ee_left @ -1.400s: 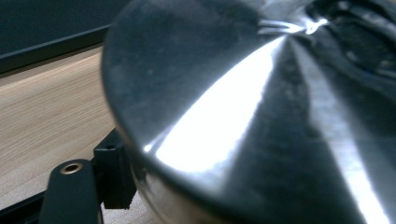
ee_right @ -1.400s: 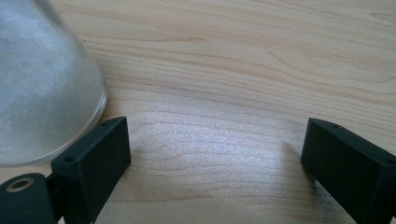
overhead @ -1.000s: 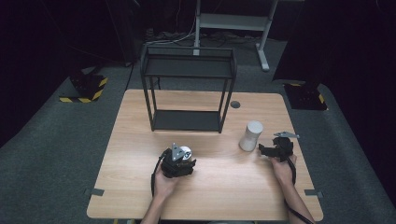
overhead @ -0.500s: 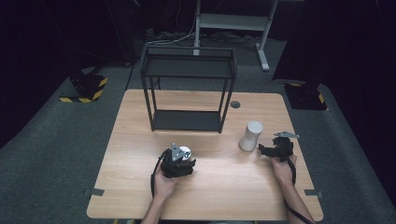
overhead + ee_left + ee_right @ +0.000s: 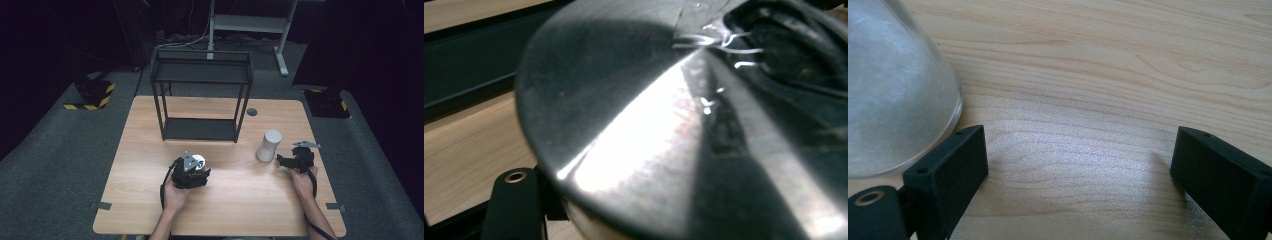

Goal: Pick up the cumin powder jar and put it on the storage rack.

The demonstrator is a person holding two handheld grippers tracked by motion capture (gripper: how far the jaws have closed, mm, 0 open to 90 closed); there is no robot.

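Left gripper (image 5: 196, 172): sits roughly mid-table, a bit toward the near edge. Jaws are clamped tight on a shiny metal cup (image 5: 684, 125). In the left gripper view the cup's brushed steel wall is right up against the lens, so it's definitely gripped.

Metal cup spot: near the middle of the table (image 5: 150, 210), just in front of the rack, its pale round end peeking out (image 5: 198, 161) past the gripper.

Right gripper (image 5: 281, 160): over by the right edge, resting low on the wood. Jaws are spread wide with nothing between them, just bare wood grain in the right gripper view (image 5: 1073, 170).

White cup (image 5: 268, 145): stands upright just to the left of the right gripper. In the right gripper view its frosted wall (image 5: 893, 90) sits just outside one jaw, really close. Can't tell if it actually touches.

Black rack (image 5: 200, 95): two-shelf wire frame standing toward the far edge, directly beyond the metal cup. Both shelves look bare.

Table hole (image 5: 251, 112): small dark round grommet, right of the rack, near the far edge.
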